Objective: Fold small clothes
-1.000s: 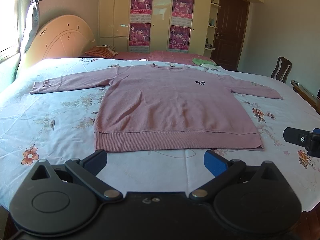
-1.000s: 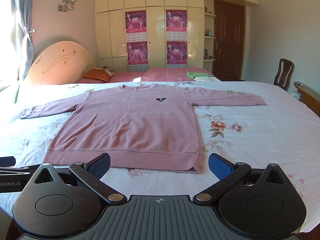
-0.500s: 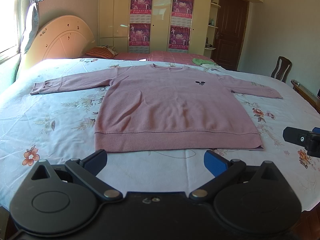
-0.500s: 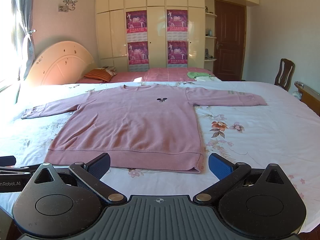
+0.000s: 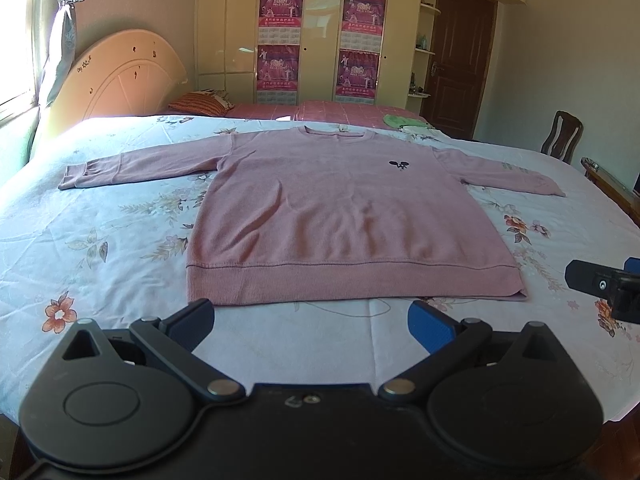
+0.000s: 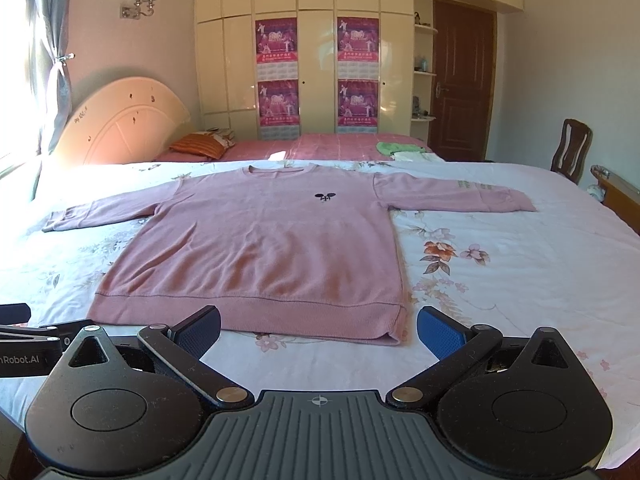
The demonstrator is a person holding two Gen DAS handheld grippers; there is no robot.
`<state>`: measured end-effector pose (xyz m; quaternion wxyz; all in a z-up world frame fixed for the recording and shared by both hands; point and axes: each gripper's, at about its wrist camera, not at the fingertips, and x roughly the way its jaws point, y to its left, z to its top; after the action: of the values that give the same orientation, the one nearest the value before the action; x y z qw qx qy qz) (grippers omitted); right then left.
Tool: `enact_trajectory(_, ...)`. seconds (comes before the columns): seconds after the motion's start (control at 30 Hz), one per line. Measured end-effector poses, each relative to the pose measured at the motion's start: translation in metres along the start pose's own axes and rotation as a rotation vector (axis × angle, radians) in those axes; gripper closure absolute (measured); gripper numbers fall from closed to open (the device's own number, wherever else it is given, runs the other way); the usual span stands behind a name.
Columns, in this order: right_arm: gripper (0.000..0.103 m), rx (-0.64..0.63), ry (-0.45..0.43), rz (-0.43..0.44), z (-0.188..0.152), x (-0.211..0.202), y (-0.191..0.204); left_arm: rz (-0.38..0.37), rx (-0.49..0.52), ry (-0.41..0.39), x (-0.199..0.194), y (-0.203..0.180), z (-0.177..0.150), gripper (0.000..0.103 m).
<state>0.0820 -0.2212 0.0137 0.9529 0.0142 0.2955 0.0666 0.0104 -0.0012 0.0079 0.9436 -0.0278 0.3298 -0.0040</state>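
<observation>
A pink long-sleeved sweater [image 5: 344, 216] lies flat, front up, on the floral bedsheet [image 5: 100, 248], sleeves spread to both sides and hem toward me. It also shows in the right wrist view [image 6: 268, 248]. My left gripper [image 5: 312, 320] is open and empty, just short of the hem's middle. My right gripper [image 6: 318, 328] is open and empty, just short of the hem's right part. Neither touches the cloth. Part of the right gripper shows at the right edge of the left wrist view [image 5: 604, 288].
A cream headboard [image 5: 116, 80] stands at the back left, beside a second bed with a pink cover [image 6: 320, 146] and an orange pillow [image 6: 198, 146]. A green cloth [image 6: 394, 147] lies on that bed. A wooden chair [image 6: 570, 150] stands at the right.
The right wrist view has risen slightly, so the sweater sits a little lower in it. The left gripper has barely moved. Both grippers stay open.
</observation>
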Motion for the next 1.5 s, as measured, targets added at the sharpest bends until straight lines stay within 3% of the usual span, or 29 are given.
enact_trajectory(0.17, 0.000, 0.014, -0.013, -0.040, 0.006, 0.004, -0.017, -0.015, -0.036, -0.009, 0.010, 0.003, 0.009, 0.000)
enact_trajectory(0.43, 0.000, 0.020, -0.059, -0.115, 0.029, 0.034, -0.052, -0.019, 0.039, -0.103, 0.040, -0.014, 0.035, 0.000)
enact_trajectory(0.63, 0.001, 0.072, -0.044, -0.122, 0.051, 0.079, -0.087, -0.083, 0.014, -0.058, 0.086, -0.017, 0.063, 0.001)
enact_trajectory(0.8, 0.001, 0.093, -0.039, -0.142, 0.072, 0.115, -0.112, -0.008, 0.018, -0.050, 0.127, -0.019, 0.087, 0.024)
enact_trajectory(0.9, 0.002, 0.103, -0.037, -0.152, 0.082, 0.140, -0.125, 0.008, 0.018, -0.048, 0.150, -0.018, 0.102, 0.023)
enact_trajectory(0.93, 0.020, 0.106, -0.036, -0.156, 0.085, 0.148, -0.129, 0.010, 0.015, -0.048, 0.158, -0.018, 0.106, 0.020)
enact_trajectory(1.0, 0.038, 0.126, -0.020, -0.177, 0.091, 0.170, -0.141, 0.034, 0.015, -0.047, 0.176, -0.017, 0.116, 0.012)
enact_trajectory(1.1, 0.038, 0.166, -0.021, -0.184, 0.100, 0.201, -0.166, 0.051, 0.015, -0.046, 0.203, -0.015, 0.131, 0.010)
enact_trajectory(1.17, 0.049, 0.197, -0.030, -0.187, 0.108, 0.221, -0.185, 0.039, 0.011, -0.043, 0.227, -0.014, 0.142, 0.013)
enact_trajectory(1.2, 0.059, 0.222, -0.028, -0.188, 0.113, 0.233, -0.196, 0.034, 0.004, -0.030, 0.240, -0.014, 0.147, 0.018)
enact_trajectory(1.3, 0.069, 0.282, -0.033, -0.194, 0.126, 0.262, -0.230, 0.014, -0.006, -0.008, 0.275, -0.018, 0.159, 0.029)
enact_trajectory(1.4, 0.071, 0.307, -0.053, -0.224, 0.137, 0.288, -0.258, 0.013, 0.004, 0.002, 0.308, -0.027, 0.169, 0.038)
enact_trajectory(1.5, 0.069, 0.393, -0.065, -0.258, 0.142, 0.311, -0.296, 0.016, 0.006, 0.024, 0.336, -0.033, 0.175, 0.038)
